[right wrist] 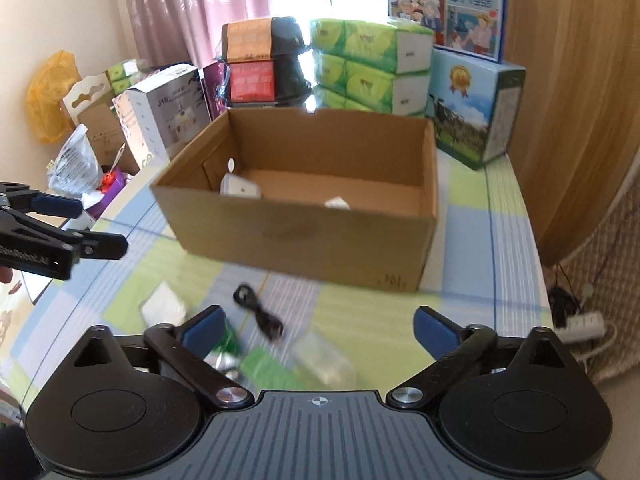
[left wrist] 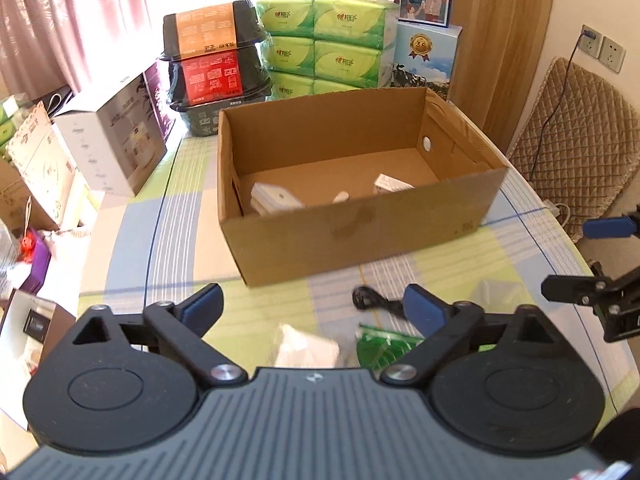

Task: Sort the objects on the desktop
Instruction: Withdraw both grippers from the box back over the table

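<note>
Left claw (left wrist: 312,308) hangs released and empty over the near worktop (left wrist: 168,240), above a white packet (left wrist: 306,346), with a green packet (left wrist: 382,346) and a black cable (left wrist: 374,300) to its right. Right claw (right wrist: 318,326) is likewise spread wide, holding nothing. The cardboard box (left wrist: 360,232) sits beyond, already holding a few white items. I judge the next pick is best made by centring one loose piece between the fingers before closing — the cable may slip. Only the right wrist view shows a clear plastic bag (right wrist: 324,356) — and the power strip (right wrist: 580,322) off the worktop's edge.
</note>
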